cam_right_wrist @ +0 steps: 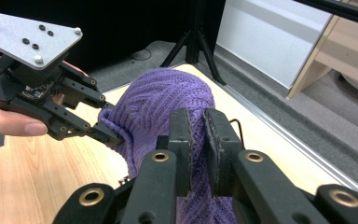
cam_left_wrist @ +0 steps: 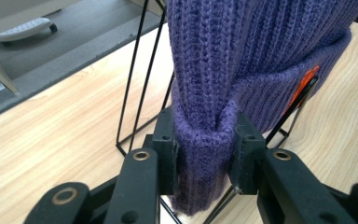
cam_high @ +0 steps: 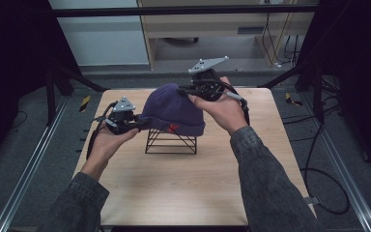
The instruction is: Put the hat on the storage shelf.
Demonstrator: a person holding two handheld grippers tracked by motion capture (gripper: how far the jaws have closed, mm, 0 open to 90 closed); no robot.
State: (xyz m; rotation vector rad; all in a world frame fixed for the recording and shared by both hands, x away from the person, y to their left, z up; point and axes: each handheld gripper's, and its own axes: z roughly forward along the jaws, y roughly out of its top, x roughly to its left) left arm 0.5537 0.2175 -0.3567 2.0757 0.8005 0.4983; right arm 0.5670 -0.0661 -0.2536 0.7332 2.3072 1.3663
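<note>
Beanie (cam_high: 174, 108) sits pinched between both our jaws, left gripper (cam_high: 134, 125) on its cuff, right gripper (cam_high: 186, 90) on its crown; we judge next we seat it down over the wire stand (cam_high: 171, 142).

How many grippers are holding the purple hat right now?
2. The left gripper pinches the purple hat at its folded brim on the left; the right gripper grips the knit at its top.

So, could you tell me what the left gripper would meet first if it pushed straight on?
The left gripper already pinches the purple beanie; straight on, probably the black wire stand underneath it.
</note>
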